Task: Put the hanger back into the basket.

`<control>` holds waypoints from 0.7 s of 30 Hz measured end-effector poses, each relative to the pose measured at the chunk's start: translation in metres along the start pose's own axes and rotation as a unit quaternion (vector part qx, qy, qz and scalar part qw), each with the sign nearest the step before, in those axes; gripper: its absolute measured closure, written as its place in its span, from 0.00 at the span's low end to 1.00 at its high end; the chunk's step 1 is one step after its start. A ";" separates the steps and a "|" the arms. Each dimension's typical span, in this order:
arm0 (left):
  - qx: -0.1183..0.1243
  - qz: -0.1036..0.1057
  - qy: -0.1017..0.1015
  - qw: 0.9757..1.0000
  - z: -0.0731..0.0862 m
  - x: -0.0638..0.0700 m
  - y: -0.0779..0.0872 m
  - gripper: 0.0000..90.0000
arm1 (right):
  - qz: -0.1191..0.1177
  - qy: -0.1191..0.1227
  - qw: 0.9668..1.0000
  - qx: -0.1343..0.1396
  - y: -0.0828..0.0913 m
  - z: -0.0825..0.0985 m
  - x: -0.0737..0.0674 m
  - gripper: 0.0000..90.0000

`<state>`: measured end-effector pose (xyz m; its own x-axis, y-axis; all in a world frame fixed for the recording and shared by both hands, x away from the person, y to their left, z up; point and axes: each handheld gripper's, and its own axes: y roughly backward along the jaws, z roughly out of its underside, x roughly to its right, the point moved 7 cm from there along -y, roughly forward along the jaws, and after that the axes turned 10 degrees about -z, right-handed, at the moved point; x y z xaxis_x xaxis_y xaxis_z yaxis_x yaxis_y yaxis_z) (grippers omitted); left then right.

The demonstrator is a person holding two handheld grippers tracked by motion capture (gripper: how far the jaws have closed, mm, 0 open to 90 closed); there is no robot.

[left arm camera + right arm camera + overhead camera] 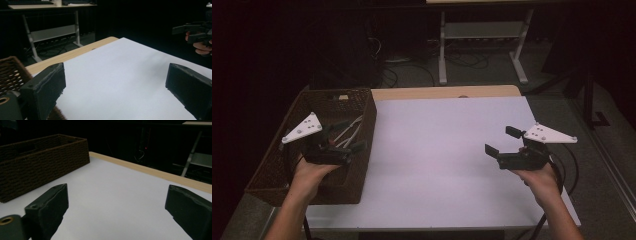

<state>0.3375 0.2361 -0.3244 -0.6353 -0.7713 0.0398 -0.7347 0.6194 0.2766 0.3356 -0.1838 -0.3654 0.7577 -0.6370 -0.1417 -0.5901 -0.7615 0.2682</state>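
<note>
White table [447,150], wicker basket [362,107] left edge; dark room.

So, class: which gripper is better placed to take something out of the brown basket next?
Probably the left. The left gripper hovers over the woven basket, jaws open and empty, by the pale cables inside. The right gripper, also open, is across the white tabletop.

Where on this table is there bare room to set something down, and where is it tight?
The white table surface is bare from the wicker basket across to the right gripper, and from the wooden back edge to the near edge. It is crowded inside the basket, where white cables lie and the left gripper hangs open above them.
</note>
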 end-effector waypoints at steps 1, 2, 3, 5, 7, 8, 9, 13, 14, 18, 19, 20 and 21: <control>0.000 0.003 -0.001 1.000 0.002 0.002 -0.002 0.03 | 0.000 0.000 1.000 0.004 -0.001 -0.003 -0.001 0.02; 0.005 0.006 0.003 1.000 0.004 0.004 -0.004 0.03 | -0.002 -0.001 1.000 0.006 -0.001 -0.005 -0.001 0.02; 0.007 0.007 0.005 1.000 0.005 0.005 -0.005 0.03 | -0.002 0.000 1.000 0.008 -0.002 -0.006 -0.001 0.01; 0.006 0.008 0.004 1.000 0.008 0.006 -0.008 0.03 | -0.006 0.000 1.000 0.015 -0.002 -0.010 -0.002 0.01; 0.008 0.009 0.008 1.000 0.009 0.008 -0.010 0.02 | -0.008 -0.003 1.000 0.021 -0.004 -0.014 -0.002 0.01; 0.007 0.009 0.008 1.000 0.011 0.009 -0.011 0.02 | -0.008 -0.003 1.000 0.021 -0.004 -0.014 -0.002 0.01; 0.005 0.009 0.008 1.000 0.013 0.009 -0.013 0.01 | -0.014 -0.005 0.999 0.029 -0.005 -0.017 -0.003 0.00; 0.008 0.009 0.009 1.000 0.016 0.012 -0.017 0.00 | -0.019 -0.002 0.999 0.035 -0.005 -0.020 -0.005 0.00; 0.008 0.009 0.009 1.000 0.017 0.013 -0.018 0.00 | -0.019 -0.002 0.999 0.035 -0.005 -0.020 -0.005 0.00; 0.009 0.009 0.006 1.000 0.020 0.016 -0.021 0.00 | -0.021 0.000 0.999 0.036 -0.004 -0.018 -0.007 0.00; 0.009 0.009 0.008 1.000 0.021 0.016 -0.022 0.00 | -0.023 -0.003 0.999 0.034 -0.004 -0.016 -0.007 0.00; 0.009 0.009 0.008 1.000 0.021 0.016 -0.022 0.00 | -0.023 -0.003 0.999 0.034 -0.004 -0.016 -0.007 0.00; 0.008 0.009 0.007 1.000 0.022 0.015 -0.022 0.00 | -0.023 -0.003 0.999 0.033 -0.005 -0.015 -0.007 0.00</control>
<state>0.3385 0.2142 -0.3511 -0.6448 -0.7621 0.0590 -0.7271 0.6353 0.2603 0.3369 -0.1737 -0.3513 0.7825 -0.6022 -0.1580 -0.5723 -0.7957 0.1984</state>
